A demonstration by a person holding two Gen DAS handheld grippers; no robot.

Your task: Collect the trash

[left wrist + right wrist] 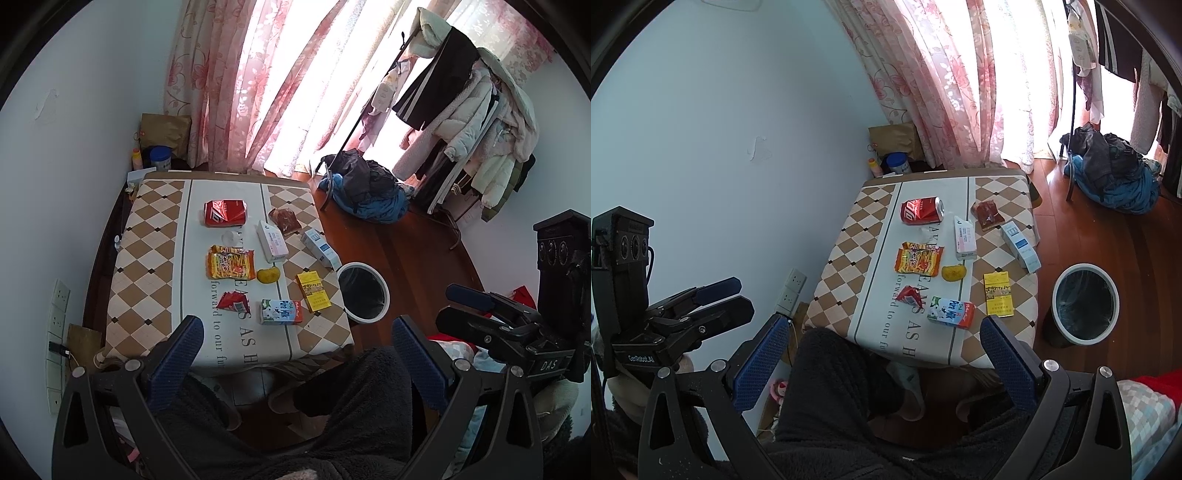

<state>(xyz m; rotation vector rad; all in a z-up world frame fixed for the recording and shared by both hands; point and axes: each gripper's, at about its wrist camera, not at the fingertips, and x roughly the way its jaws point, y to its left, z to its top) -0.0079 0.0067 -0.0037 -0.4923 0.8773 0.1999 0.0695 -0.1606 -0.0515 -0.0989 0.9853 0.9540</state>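
The surface (155,236), a low table under a checked cloth, sits in front of the seated person's knees so every piece of trash is within reach. The bin (364,290) stands on the floor just beside the surface's right edge, mouth open upward, probably so things can be dropped straight in.

Both tools hang back above the lap. The left gripper (295,339) has its jaws spread wide with nothing between them; the right gripper (884,339) is spread just as wide and equally empty, so nothing looks collected yet.

The trash lies scattered flat across the cloth: a dented can (225,213) on its side at the far end, a noodle packet (231,265), a milk carton (280,312) nearest the person, a yellow box (313,291) at the edge closest to the bin, and a small red wrapper (233,301).
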